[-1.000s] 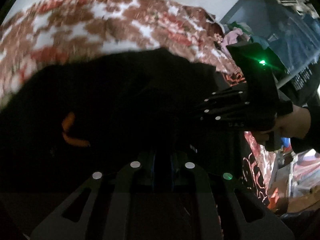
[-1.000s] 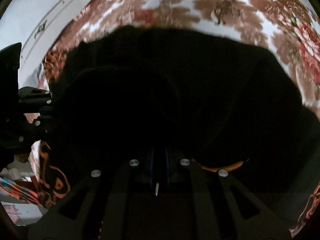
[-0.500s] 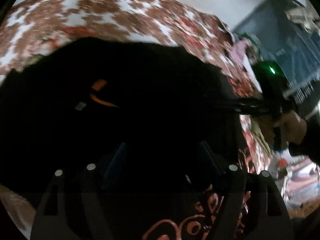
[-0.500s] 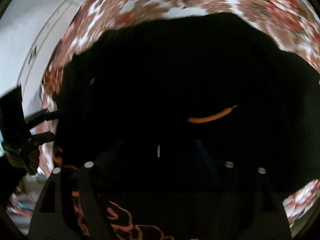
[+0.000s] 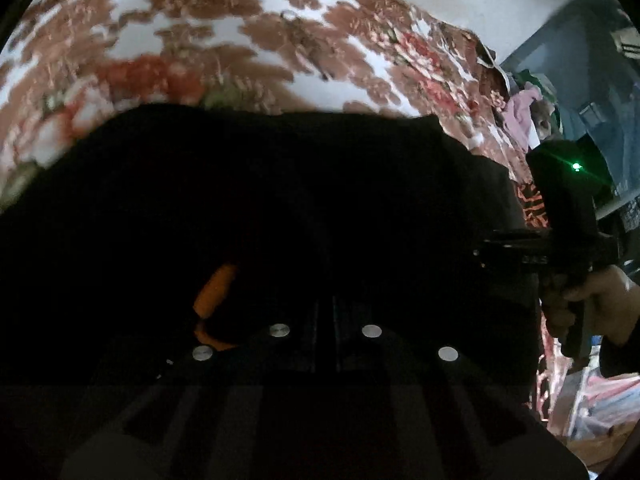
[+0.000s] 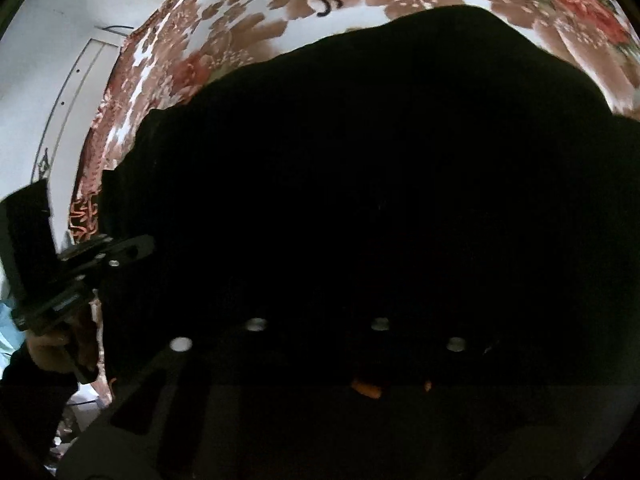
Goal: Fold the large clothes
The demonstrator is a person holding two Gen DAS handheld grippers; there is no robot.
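- As both views are filled by it, we list first the black garment (image 5: 280,200), spread over the floral bedspread (image 5: 200,52) of a bed; an orange trim (image 5: 214,292) shows at its near edge.
- Left gripper (image 5: 326,312): clenched, its fingers drawn together low over the dark cloth. Half a second ago we saw them spread wide above the garment. Whether fabric is pinched we cannot tell; it is too dark there.
- Right gripper (image 6: 318,320): jaws closing, near together, over the near edge of the garment (image 6: 360,180). Cloth between them we cannot confirm. In the left view a hand (image 5: 600,304) holds this gripper at the garment's right side.
- Change since the earlier frames: both grippers opened, dropped closer to the cloth and closed again; the orange trim has shifted from mid-garment towards the lower frame.
- Our reading: a fresh hold on the near edge, ready for the next fold.
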